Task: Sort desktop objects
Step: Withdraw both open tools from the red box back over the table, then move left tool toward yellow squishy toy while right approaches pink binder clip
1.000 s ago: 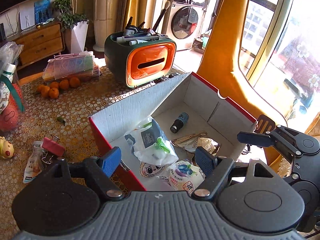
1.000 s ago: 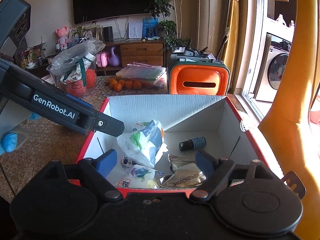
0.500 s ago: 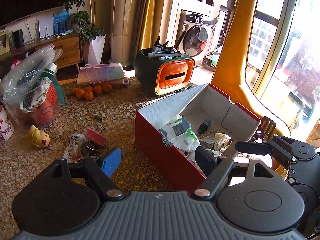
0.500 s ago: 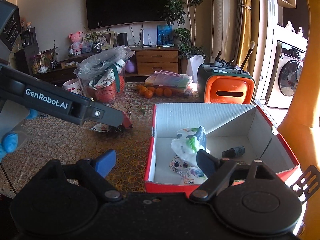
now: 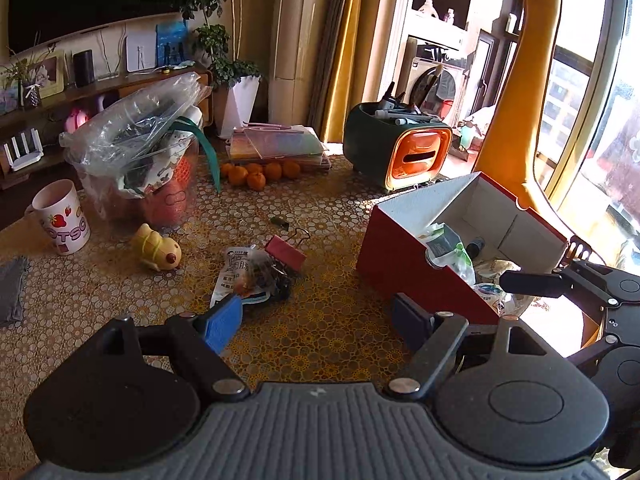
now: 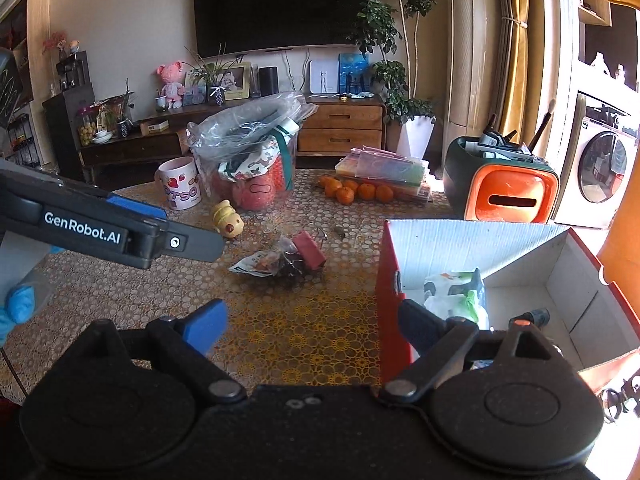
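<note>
Where box (image 5: 404, 256) wall blocks, contents half-hidden, bottle (image 6: 534, 315) barely visible

bare tabletop (image 5: 320, 320) lies between snack pile (image 5: 256, 276) and red box (image 5: 408, 264).

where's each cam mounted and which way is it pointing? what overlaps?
Left wrist: rides the left tongs, looking forward and down over the patterned table at the snack packet with the red binder clip; its own open blue-padded fingers show, plus the other tool's black body at far right.
Right wrist: rides the right tongs, facing the TV wall across the same table; its open fingers show, plus the left tool's black arm and a blue-gloved hand.
Shared: the red cardboard box, the clip, the strawberry-print mug, the yellow duck toy.
</note>
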The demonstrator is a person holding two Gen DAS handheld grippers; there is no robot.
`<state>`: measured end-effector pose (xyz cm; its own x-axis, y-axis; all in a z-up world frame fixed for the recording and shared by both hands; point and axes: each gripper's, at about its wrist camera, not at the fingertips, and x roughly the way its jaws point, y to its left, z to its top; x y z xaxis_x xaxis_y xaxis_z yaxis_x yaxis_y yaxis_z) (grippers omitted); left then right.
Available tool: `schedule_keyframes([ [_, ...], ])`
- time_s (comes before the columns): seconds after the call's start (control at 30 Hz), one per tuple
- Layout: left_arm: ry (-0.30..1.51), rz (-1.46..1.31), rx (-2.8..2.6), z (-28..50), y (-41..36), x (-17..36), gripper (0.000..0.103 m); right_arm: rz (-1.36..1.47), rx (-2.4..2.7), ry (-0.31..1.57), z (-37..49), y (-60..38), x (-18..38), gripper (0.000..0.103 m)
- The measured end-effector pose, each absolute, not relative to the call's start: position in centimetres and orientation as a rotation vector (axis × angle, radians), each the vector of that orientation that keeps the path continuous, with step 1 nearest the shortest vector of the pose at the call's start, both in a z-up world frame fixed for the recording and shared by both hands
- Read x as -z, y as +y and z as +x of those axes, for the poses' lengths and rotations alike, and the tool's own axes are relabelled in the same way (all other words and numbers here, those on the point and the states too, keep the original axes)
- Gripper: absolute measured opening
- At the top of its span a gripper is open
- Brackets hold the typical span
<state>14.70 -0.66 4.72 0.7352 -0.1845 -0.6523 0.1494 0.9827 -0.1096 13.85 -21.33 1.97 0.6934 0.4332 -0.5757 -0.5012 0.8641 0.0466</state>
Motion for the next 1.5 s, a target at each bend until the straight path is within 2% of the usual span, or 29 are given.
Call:
schedule_keyframes([
  [0.13,0.725,-0.064,0.153,14.6,1.6,-4.0,0.081,-0.149,-0.539,0.603,13.7,-19.3,-1.7,0.095],
  [0.37,0.718,-0.062,0.12,15.1,4.7,-2.6,0.089,-0.154,-0.547,0.609,15.0,-17.1,-0.9,0.096],
  [0.5,0.721,-0.067,0.09,16.0,6.1,-1.4,0.102,-0.153,-0.537,0.619,16.1,-16.1,-0.1,0.096],
  [1.03,0.739,-0.142,-0.054,22.0,11.1,2.7,0.103,-0.167,-0.524,0.626,22.6,-12.9,2.2,0.095],
  [1.1,0.745,-0.132,-0.061,23.0,11.2,3.1,0.103,-0.17,-0.517,0.628,23.7,-12.6,2.4,0.092],
  [1.5,0.752,-0.018,-0.086,28.9,11.6,5.2,0.103,-0.211,-0.481,0.663,29.3,-11.1,5.2,0.087],
])
